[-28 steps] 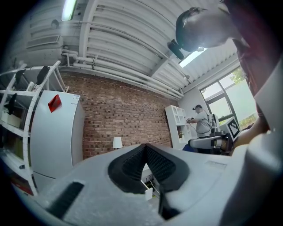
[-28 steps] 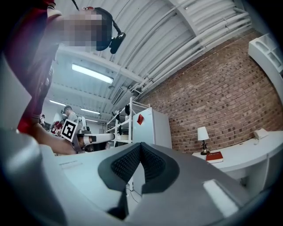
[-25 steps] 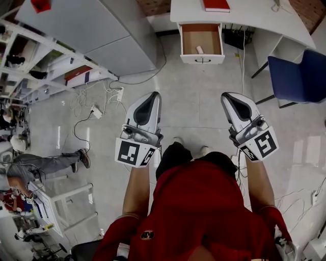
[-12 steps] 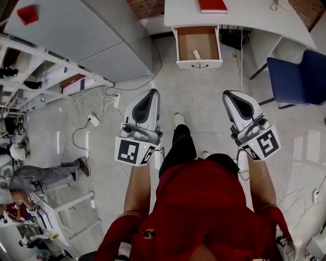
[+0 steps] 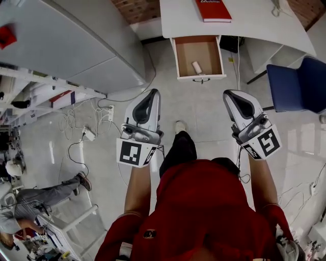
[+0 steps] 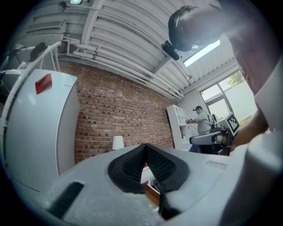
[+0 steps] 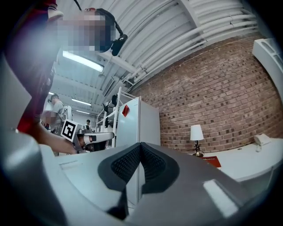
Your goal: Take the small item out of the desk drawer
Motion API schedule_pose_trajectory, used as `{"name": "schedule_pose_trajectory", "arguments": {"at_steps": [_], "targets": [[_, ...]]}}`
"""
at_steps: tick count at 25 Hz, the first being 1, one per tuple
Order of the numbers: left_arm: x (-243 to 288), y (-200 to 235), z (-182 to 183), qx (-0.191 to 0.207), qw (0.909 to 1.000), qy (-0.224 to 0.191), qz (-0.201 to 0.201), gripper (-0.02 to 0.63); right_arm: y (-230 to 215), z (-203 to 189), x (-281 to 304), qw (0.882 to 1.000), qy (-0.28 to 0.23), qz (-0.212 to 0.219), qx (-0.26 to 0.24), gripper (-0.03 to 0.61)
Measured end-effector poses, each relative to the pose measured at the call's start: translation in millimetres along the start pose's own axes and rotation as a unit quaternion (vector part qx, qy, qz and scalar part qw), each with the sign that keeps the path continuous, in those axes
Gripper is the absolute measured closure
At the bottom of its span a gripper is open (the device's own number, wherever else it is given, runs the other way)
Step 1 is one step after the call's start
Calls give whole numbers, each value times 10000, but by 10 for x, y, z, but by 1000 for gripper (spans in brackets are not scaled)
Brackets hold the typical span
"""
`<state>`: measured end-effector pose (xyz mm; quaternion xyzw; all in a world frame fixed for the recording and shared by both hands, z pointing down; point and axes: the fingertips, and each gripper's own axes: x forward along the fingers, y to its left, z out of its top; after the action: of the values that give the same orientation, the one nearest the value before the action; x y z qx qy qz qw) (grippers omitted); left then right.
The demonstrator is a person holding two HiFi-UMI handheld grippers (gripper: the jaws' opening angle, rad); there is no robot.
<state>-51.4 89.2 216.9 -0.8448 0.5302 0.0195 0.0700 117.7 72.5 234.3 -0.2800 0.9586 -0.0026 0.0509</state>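
**Closing in on the open drawer, both tongs shut**

Since the earlier frames the person has walked forward. The open drawer (image 5: 176, 56) under the worktop (image 5: 249, 23) now sits lower and larger in the head view, and a shoe (image 5: 179, 126) shows between the arms.

Nearest, the left tongs (image 5: 152, 96) and the right tongs (image 5: 229, 96) are held out side by side above the floor, well apart from the drawer. Each gripper view shows its jaws pressed tip to tip with nothing between them, so both are empty.

Farther on, the small item (image 5: 196, 67), a pale short cylinder, lies on the drawer's floor toward its right, near part, clear of the walls. A red book (image 5: 213, 9) lies on the worktop beyond, and a blue chair (image 5: 295, 81) stands to the right.

The step in hand looks like the approach. To do it well, whichever tongs go in should spread their jaws before dipping into the drawer and come down from above, past the near front panel. They should close across the item's narrow width, not along its length, since a round thing may roll away if nudged.
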Motion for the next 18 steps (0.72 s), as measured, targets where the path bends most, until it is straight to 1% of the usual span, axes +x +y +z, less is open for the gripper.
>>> {"name": "schedule_pose_trajectory", "arguments": {"at_steps": [2, 5, 9, 14, 18], "targets": [[152, 245, -69, 7, 9999, 1, -122, 609, -113, -50, 279, 9999, 81, -81, -18, 568], [376, 639, -181, -82, 9996, -26, -262, 609, -300, -148, 677, 9994, 256, -225, -56, 568], [645, 1093, -358, -165, 9990, -33, -419, 609, -536, -316, 1100, 9978, 491, -434, -77, 567], [957, 1437, -594, -208, 9977, 48, -644, 609, -787, -498, 1512, 9950, 791, -592, -138, 566], [1218, 1526, -789, -298, 9969, 113, -722, 609, -990, -706, 1725, 9930, 1031, -548, -170, 567]]}}
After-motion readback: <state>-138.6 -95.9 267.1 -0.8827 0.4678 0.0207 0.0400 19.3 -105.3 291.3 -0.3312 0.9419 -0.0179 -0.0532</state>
